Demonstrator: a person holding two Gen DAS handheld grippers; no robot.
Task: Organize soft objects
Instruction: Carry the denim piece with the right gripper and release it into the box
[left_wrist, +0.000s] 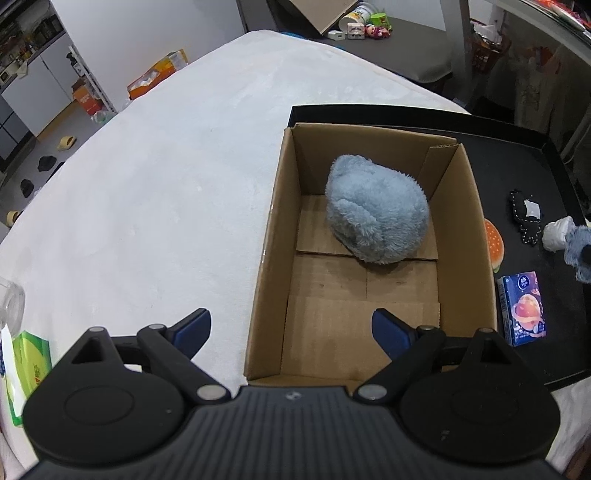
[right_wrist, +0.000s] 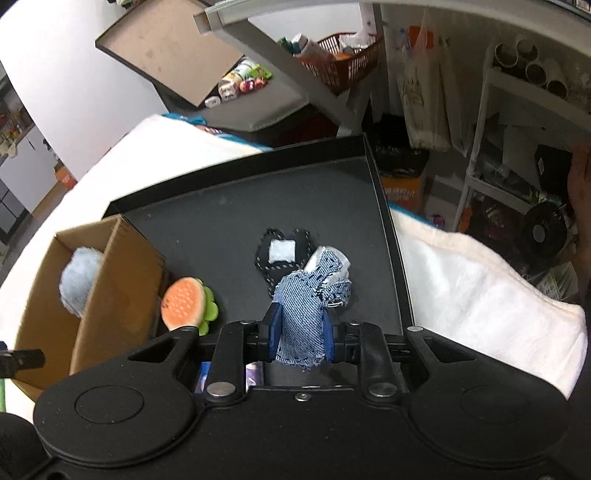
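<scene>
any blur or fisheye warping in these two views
Left wrist view: sharp, but the white table bulges into a dome and the cardboard box walls splay. Right wrist view: black tray edges bow; the denim toy is sharp, the shelves at the edge soft.

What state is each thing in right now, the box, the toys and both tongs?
Cardboard box: open, upright.
Blue plush: inside the box.
Denim toy: pinched in right tongs.
Left tongs: open, holding nothing.
Burger toy: on black tray, beside the box.
</scene>
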